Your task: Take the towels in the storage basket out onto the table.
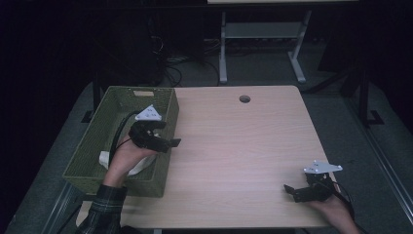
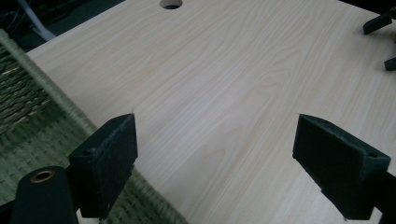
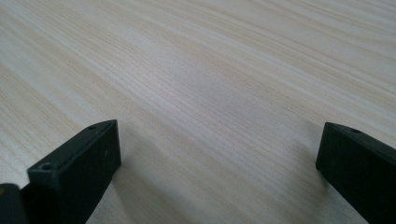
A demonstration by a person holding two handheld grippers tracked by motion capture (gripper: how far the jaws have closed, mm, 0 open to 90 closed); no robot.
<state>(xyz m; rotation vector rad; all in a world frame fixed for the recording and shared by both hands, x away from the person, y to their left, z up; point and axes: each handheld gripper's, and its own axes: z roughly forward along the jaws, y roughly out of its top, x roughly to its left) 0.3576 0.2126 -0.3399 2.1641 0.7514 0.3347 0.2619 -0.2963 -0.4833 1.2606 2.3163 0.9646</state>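
Where the left gripper hangs over the near right rim of a green woven basket, its black jaws stand wide apart with nothing between them, pointing right across the table. In the left gripper view the left gripper has one jaw above the basket's woven rim and the other above bare wood. Inside the basket, under the person's left hand, lies a white object, too hidden to identify. A pale label on the basket's far wall bears no readable writing. The right gripper rests low at the table's near right corner, jaws also spread wide and empty, well apart from the basket. The light wood table has a round cable hole near its far edge. Beyond it, the room is dark, with cables and a white desk frame on the floor.
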